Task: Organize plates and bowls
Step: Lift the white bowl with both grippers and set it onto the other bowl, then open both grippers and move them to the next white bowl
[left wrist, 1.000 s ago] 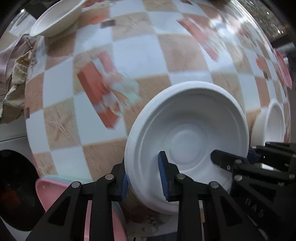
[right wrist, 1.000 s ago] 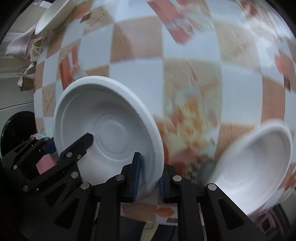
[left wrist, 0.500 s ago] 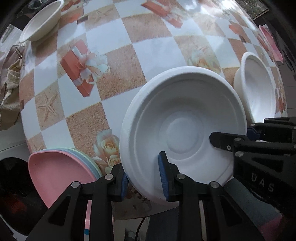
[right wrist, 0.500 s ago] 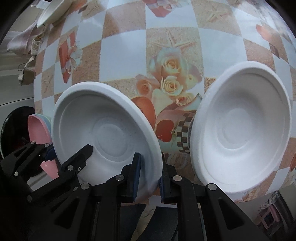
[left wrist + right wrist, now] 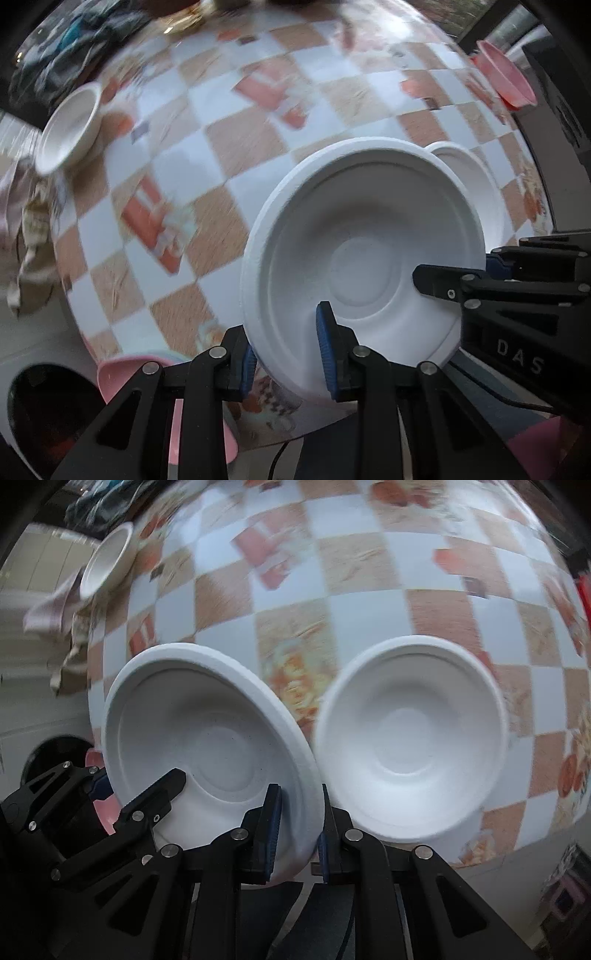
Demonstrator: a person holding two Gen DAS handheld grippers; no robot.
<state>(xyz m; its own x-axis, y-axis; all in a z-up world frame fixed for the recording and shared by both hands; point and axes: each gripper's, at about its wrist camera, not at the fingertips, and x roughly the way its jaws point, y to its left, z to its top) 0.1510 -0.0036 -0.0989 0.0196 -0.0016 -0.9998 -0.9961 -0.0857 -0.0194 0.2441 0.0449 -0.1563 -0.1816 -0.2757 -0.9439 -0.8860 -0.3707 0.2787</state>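
Held bowl: white bowl (image 5: 364, 258) gripped at two points of its rim, tilted, raised above the counter (image 5: 207, 155); its far rim overlaps the view of a second white bowl (image 5: 410, 738).
Second white bowl: rests upright on the counter just beside the held one; whether the rims touch cannot be told.
Edges: counter's near edge runs just under the held bowl; pink plates (image 5: 125, 373) lie stacked at the near-left edge, partly under the left tool.
Open room: wide bare stretch of checked cloth beyond both bowls, toward the middle of the counter.
Other ware: a third white bowl (image 5: 68, 129) at the far-left edge; a pink bowl (image 5: 504, 79) at the far-right edge, well apart.
Surroundings: crumpled cloth (image 5: 29, 221) hangs off the left side; a dark round opening in a white body below it.
Left tool (image 5: 288, 354): clenched on the held bowl's near rim, one pad inside, one outside.
Right tool (image 5: 297, 827): clenched on the same bowl's rim at its right side.
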